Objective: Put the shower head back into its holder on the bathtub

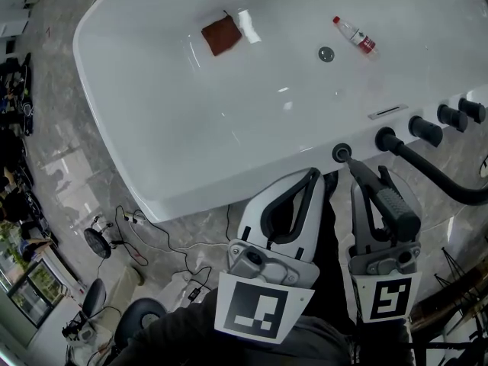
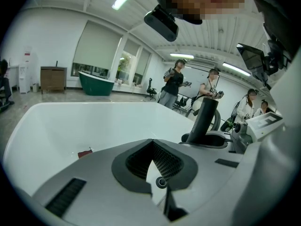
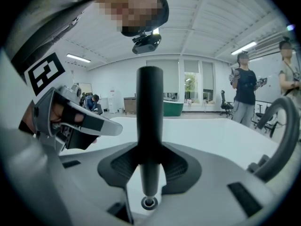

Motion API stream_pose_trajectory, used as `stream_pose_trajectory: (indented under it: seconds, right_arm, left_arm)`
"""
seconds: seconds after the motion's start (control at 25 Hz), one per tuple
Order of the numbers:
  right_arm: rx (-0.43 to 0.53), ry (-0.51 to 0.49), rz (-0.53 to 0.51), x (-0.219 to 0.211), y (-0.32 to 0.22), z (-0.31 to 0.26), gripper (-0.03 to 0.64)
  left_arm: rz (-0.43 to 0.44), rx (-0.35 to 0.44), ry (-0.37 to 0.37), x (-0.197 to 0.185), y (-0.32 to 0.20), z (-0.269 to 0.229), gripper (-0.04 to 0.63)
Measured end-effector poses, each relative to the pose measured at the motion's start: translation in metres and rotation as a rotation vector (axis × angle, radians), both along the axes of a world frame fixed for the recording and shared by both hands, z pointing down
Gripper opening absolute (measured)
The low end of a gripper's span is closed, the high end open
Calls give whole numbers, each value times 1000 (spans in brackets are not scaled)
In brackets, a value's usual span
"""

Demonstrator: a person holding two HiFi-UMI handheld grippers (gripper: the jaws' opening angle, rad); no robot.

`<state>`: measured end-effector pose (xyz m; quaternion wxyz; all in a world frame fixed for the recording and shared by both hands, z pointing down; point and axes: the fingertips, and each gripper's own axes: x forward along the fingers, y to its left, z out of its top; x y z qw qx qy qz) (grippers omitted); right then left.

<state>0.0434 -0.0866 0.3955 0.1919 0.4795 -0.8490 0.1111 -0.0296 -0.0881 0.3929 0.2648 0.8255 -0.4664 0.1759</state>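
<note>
The black shower head (image 1: 396, 210) stands upright between the jaws of my right gripper (image 1: 371, 180), which is shut on its handle (image 3: 149, 107). The handle's narrow lower end points down at the round holder (image 1: 341, 152) on the white bathtub's near rim (image 1: 305, 155); a small ring (image 3: 149, 202) shows just under that end. Its black hose (image 1: 446, 183) curves off to the right. Beside it on the left, my left gripper (image 1: 313, 178) is shut with nothing in it, its tips at the tub's rim. The left gripper view shows the handle (image 2: 206, 119) upright at its right.
Black taps (image 1: 425, 130) line the rim to the right of the holder. Inside the tub lie a brown cloth (image 1: 221, 35), a small bottle (image 1: 355, 35) and the drain (image 1: 326, 53). Cables (image 1: 164, 242) trail on the floor at the left. Several people (image 2: 174, 84) stand in the room beyond.
</note>
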Motion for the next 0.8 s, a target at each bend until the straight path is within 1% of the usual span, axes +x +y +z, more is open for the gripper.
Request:
stream_pose_trajectory:
  seconds: [0.8]
  right_arm:
    - [-57, 29, 11, -3, 3, 41, 140]
  left_arm:
    - [4, -41, 3, -7, 5, 21, 4]
